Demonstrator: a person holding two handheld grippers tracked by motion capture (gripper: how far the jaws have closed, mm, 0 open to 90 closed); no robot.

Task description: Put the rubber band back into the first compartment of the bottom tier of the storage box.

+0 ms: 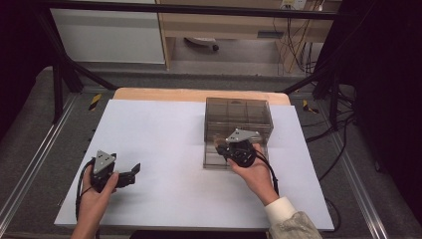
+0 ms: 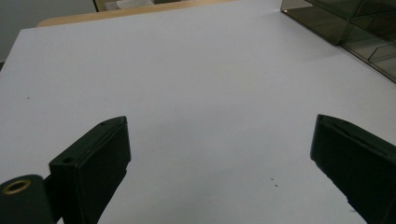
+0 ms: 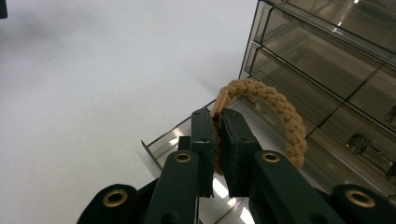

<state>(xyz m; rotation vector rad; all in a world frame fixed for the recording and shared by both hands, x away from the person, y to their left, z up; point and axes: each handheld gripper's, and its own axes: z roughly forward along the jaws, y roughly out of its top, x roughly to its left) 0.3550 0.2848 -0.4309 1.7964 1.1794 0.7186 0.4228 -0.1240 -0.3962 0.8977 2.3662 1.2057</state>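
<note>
My right gripper [image 3: 215, 122] pinches the braided hair tie [image 3: 275, 109] above the organizer's open bottom drawer [image 3: 161, 143], left gripper [image 2: 219, 154] open; premature release risks dropping it outside.

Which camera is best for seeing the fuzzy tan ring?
The right gripper view: the tan braided ring is close up, pinched between the right tool's jaws over an open drawer. In the high view it is just a small tan speck beside that tool. The left gripper view looks across the white tabletop instead.
</note>
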